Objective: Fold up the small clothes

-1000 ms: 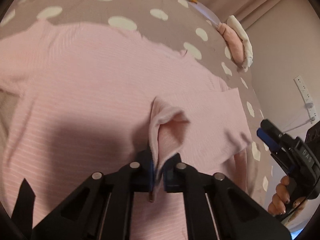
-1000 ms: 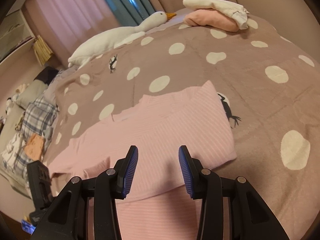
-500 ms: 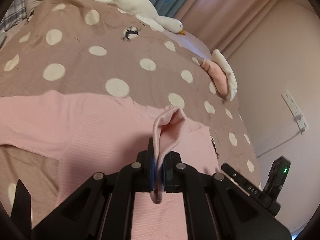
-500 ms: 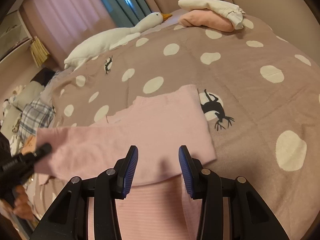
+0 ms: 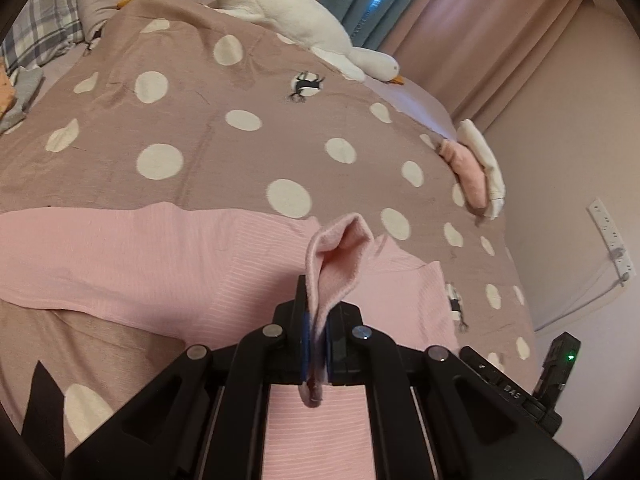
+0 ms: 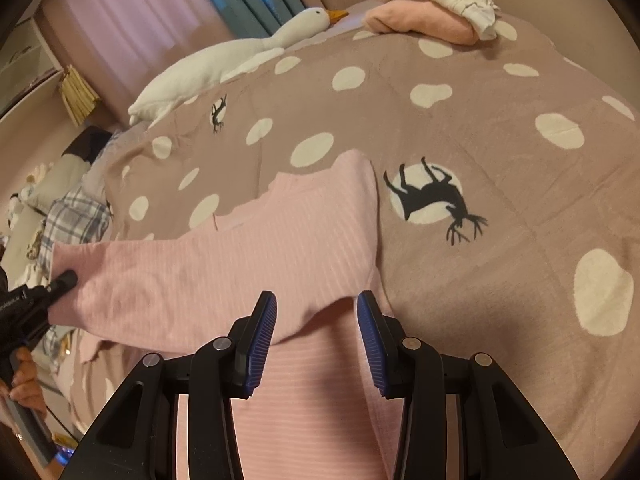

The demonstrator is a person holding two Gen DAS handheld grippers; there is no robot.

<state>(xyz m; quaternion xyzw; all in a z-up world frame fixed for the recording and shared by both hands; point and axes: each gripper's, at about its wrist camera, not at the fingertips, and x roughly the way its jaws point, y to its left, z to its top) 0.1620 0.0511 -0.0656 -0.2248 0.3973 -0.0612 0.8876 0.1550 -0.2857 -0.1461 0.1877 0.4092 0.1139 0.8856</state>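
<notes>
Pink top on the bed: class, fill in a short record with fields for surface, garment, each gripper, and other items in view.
surface: spotted brown blanket
garment: pink top, partly folded
left gripper: shut on the cuff, sleeve drawn across the top
right gripper: open, over the top, holding nothing
other items: toy goose; folded clothes at the far edge

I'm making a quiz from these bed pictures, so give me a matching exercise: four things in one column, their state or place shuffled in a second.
Things:
1 left claw
2 right claw
3 goose plush
4 folded clothes stack

States:
A open, holding nothing
B lying along the bed's far edge by the curtains
C shut on the pink top's sleeve
D at the bed's far corner

Pairs: 1-C, 2-A, 3-B, 4-D
</notes>
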